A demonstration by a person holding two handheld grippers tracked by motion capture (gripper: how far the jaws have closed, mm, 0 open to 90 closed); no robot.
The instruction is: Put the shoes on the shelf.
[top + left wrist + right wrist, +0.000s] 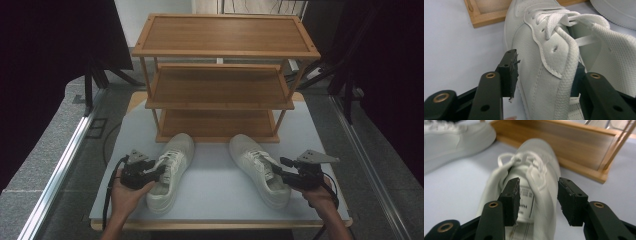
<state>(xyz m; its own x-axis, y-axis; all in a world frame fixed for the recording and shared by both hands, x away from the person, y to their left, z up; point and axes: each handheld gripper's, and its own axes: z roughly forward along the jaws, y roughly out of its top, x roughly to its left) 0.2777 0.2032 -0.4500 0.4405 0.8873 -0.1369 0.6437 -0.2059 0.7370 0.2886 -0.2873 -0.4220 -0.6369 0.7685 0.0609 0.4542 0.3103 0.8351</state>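
1. Presently, one counter (215,175), pale blue-grey top, carried every item listed below.
2. One wooden shoe rack (220,75), three tiers, stood at the far half of the counter; all three shelves were bare. Its bottom frame showed in my left hand-held gripper view (486,15) and in my right hand-held gripper view (564,147).
3. One left white sneaker (170,172), laced, lay on the counter just in front of the rack, toe pointing toward the rack's lowest tier, heel toward me.
4. One right white sneaker (260,170), laced, lay beside it, well apart, toe also toward the rack and angled inward.
5. My left hand-held gripper (150,172) was at the collar of the left white sneaker (541,62). Its jaws stood fairly wide, one outside the shoe's side wall and the other inside the opening. The outer pad was close to the leather, but I could not tell whether it touched.
6. My right hand-held gripper (277,167) was at the heel end of the right white sneaker (534,177). Its jaws stood wide, one over the shoe's opening near the tongue label, the other outside the side wall. The near part of the shoe was blurred.
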